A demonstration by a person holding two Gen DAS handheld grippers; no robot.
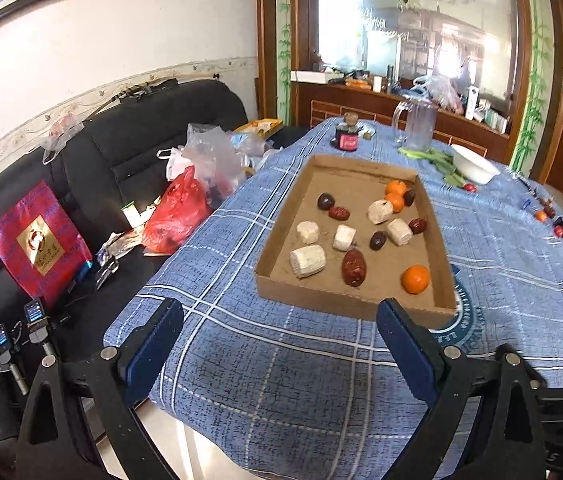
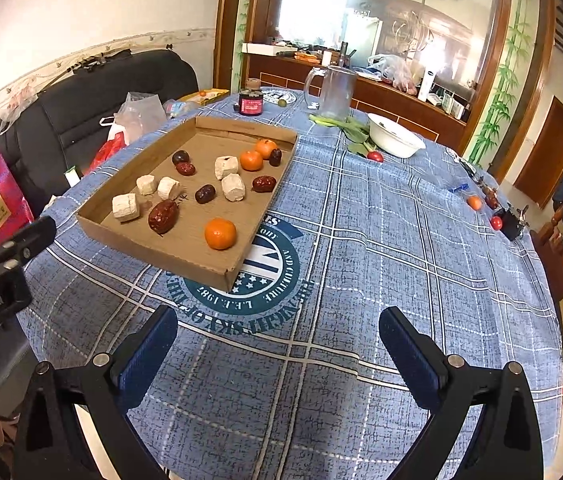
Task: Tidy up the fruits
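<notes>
Showing "L.F.E.1987", the tablecloth emblem (image 2: 265,280) lies partly under the cardboard tray (image 2: 185,258).

On the table (image 2: 361,240), a cardboard tray (image 2: 169,254) sits at ten o'clock, holding oranges (image 2: 220,233), dates (image 2: 163,216) and pale chunks (image 2: 125,207). A jar (image 2: 251,103) and pitcher (image 2: 335,90) stand at twelve; a bowl (image 2: 395,136) at one.

Left hand-held gripper (image 1: 279,322) spread wide, cardboard tray (image 1: 345,300) of oranges (image 1: 415,279), dates (image 1: 354,267), blue tablecloth (image 1: 281,380)
</notes>
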